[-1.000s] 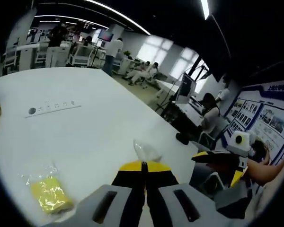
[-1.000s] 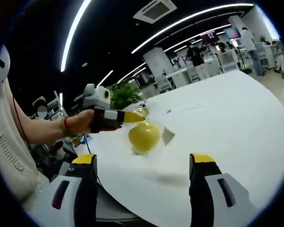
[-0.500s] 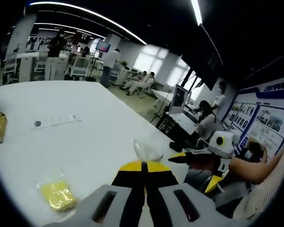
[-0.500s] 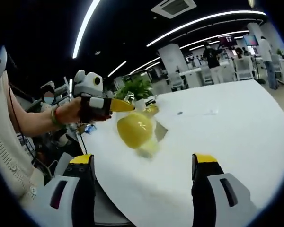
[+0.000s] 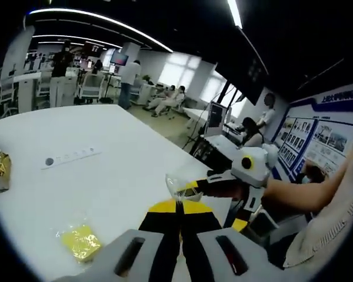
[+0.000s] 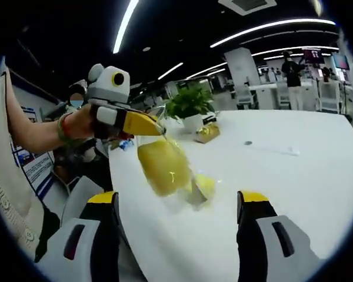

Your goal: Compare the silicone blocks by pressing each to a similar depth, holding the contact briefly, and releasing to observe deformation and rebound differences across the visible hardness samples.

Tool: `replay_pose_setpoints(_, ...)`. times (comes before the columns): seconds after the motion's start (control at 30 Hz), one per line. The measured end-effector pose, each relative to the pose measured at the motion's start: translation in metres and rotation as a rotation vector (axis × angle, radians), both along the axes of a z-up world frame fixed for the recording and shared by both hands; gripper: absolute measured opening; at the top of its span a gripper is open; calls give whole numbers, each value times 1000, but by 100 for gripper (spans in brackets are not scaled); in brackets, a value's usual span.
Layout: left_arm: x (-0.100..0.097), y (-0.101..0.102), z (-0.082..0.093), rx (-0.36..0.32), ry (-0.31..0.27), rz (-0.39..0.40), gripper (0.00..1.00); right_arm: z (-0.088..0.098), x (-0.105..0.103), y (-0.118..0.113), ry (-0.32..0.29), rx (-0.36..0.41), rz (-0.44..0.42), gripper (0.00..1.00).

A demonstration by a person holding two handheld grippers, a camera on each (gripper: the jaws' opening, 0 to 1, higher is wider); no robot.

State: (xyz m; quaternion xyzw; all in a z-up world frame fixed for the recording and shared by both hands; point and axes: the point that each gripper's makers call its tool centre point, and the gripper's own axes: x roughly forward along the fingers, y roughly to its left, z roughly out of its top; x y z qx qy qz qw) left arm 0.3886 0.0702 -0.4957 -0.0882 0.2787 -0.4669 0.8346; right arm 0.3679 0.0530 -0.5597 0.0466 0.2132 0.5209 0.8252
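The left gripper (image 5: 178,205), with its yellow-tipped black jaws closed together, pinches the top edge of a clear plastic bag holding a soft yellow silicone block (image 6: 163,165) and holds it hanging in the air above the white table (image 5: 106,170); in the right gripper view the same gripper (image 6: 156,126) comes in from the left with the bag dangling below its tip. The right gripper (image 6: 179,202) waits underneath with its jaws spread wide and nothing between them. A second bagged yellow silicone block (image 5: 79,242) lies on the table near the left gripper, and a gold-wrapped packet (image 5: 1,171) sits well apart at the table's far side. By the look of it, no pressing is under way: this is sample handling before the comparison. The next move likely calls for setting the hanging bag flat on the table, or steadying it, so the free gripper can press the block squarely to a controlled depth.
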Motion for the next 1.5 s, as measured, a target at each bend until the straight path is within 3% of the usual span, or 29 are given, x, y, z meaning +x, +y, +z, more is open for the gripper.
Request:
replay_pose_setpoints(0.33, -4, -5, 1, -10, 6, -51, 0, -5, 6, 36, 1, -13, 104, 71)
replay_pose_setpoints(0.57, -7, -9, 1, -17, 13, -86, 0, -3, 7, 46, -12, -6, 140, 64)
replay_pose_setpoints(0.93, -8, -14, 3, -30, 5, -113, 0, 0, 6, 48, -50, -7, 180, 37)
replay_pose_setpoints(1.07, -12, -14, 2, -34, 3, -122, 0, -1, 4, 49, -75, -27, 192, 35)
replay_pose_setpoints(1.5, -23, -8, 0, -37, -24, -127, 0, -8, -13, 52, -46, -134, 236, 14)
